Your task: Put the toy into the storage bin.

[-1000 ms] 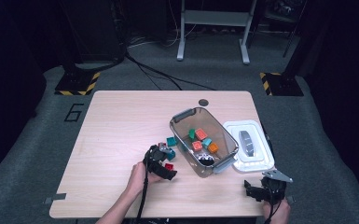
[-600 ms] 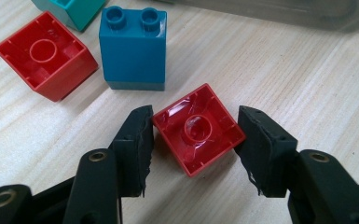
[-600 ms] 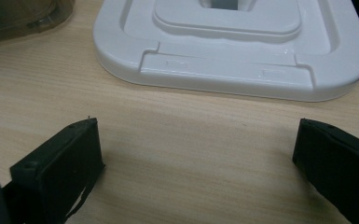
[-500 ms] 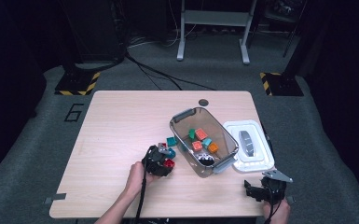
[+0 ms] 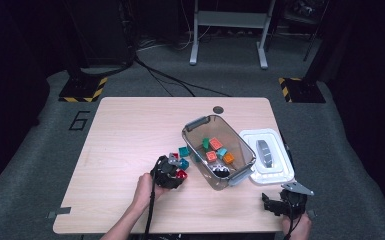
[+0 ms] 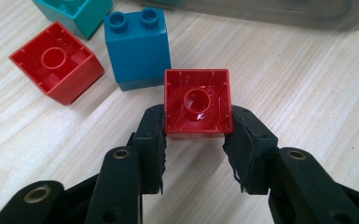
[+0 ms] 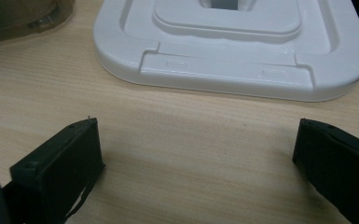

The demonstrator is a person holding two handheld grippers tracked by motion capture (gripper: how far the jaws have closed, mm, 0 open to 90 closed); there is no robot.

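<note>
Gripping the red block (image 6: 196, 102) near the table's (image 5: 125, 130) front edge, your left gripper (image 6: 196, 135) holds only its lower sides; lifting fast, it can slip. Right gripper (image 7: 196, 154) stands apart.

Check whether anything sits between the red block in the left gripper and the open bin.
The left gripper is shut on the red block. A blue block stands just ahead of it on the table, toward the bin, with a teal block beyond. Lifting over them should avoid both.
</note>
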